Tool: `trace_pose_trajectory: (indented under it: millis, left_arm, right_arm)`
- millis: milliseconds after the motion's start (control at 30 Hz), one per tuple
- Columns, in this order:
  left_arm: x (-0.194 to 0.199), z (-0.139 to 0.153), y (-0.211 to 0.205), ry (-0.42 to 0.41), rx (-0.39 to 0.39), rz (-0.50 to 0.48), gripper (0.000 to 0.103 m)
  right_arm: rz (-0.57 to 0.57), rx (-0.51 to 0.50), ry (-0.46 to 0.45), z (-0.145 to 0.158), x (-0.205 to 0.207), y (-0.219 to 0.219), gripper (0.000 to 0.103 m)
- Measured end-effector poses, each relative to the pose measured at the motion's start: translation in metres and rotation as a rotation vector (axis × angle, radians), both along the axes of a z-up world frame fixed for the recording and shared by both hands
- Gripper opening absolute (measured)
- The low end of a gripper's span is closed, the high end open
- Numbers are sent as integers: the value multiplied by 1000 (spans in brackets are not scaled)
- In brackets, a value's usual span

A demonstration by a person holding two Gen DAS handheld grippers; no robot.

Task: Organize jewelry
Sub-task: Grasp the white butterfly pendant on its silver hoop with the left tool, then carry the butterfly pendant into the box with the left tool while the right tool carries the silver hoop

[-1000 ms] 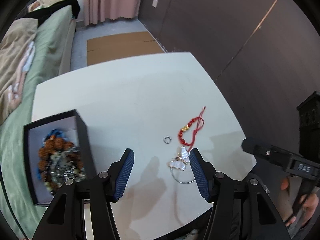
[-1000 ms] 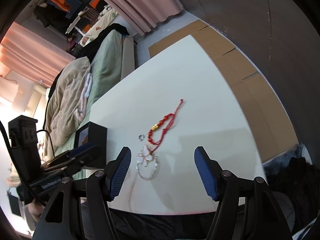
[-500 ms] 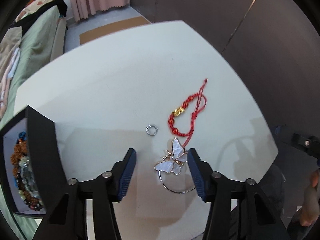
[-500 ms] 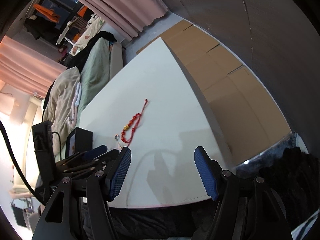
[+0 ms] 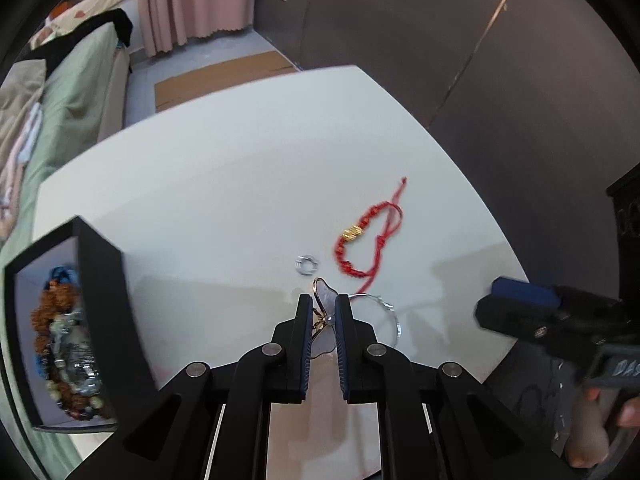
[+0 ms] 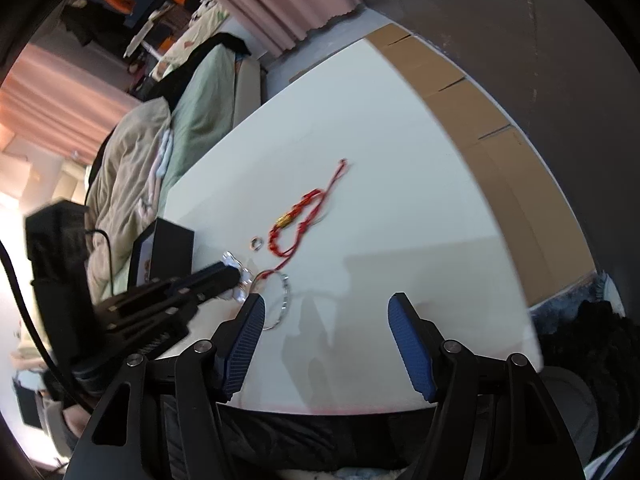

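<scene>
My left gripper (image 5: 323,309) points down at the white table (image 5: 240,180) and is shut on a mother-of-pearl butterfly charm (image 5: 325,295) that sits on a thin silver bangle (image 5: 394,320). A red cord bracelet (image 5: 368,240) with a gold bead and a small silver ring (image 5: 306,265) lie just beyond it. In the right wrist view, my right gripper (image 6: 326,310) hovers near the table's front edge. Its jaws are closing with nothing between them. To its left are the left gripper (image 6: 224,274), the bangle (image 6: 285,300), the red bracelet (image 6: 300,220) and the ring (image 6: 256,243).
A black open box (image 5: 100,280) holding several bead strings (image 5: 64,340) stands at the table's left; it also shows in the right wrist view as the box (image 6: 172,248). The right gripper (image 5: 524,300) is off the table's right edge. A bed with green bedding (image 5: 72,100) lies beyond, cardboard (image 6: 480,128) on the floor.
The left gripper came down over the butterfly charm and closed on it. The right gripper swung away to the right and back, and its jaws narrowed a little.
</scene>
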State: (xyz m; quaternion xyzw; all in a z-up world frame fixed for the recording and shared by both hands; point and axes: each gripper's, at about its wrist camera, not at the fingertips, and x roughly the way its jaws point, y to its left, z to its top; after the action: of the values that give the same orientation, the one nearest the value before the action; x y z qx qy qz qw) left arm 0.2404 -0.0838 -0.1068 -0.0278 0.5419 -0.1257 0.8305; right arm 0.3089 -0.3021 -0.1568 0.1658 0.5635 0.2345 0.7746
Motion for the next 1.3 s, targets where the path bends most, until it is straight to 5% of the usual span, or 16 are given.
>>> trace_pose_trajectory:
  millis: [133, 400, 667, 767, 833, 1300]
  left_arm:
    - [-2, 10, 18, -17, -16, 28, 11]
    - [-11, 34, 66, -60, -42, 93, 11]
    - [-16, 51, 115, -102, -61, 170, 11]
    - [-19, 55, 137, -109, -70, 208, 11]
    - [-21, 56, 151, -110, -70, 233, 11]
    - [-8, 51, 199, -66, -99, 329, 11]
  right_arm:
    - [42, -38, 20, -5, 2, 22, 47]
    - [95, -142, 22, -9, 11, 55, 35]
    - [209, -409, -77, -11, 4, 101, 30]
    - [193, -452, -85, -9, 6, 102, 15]
    - [190, -439, -71, -8, 9, 99, 5]
    - [217, -248, -97, 36, 17, 116, 4]
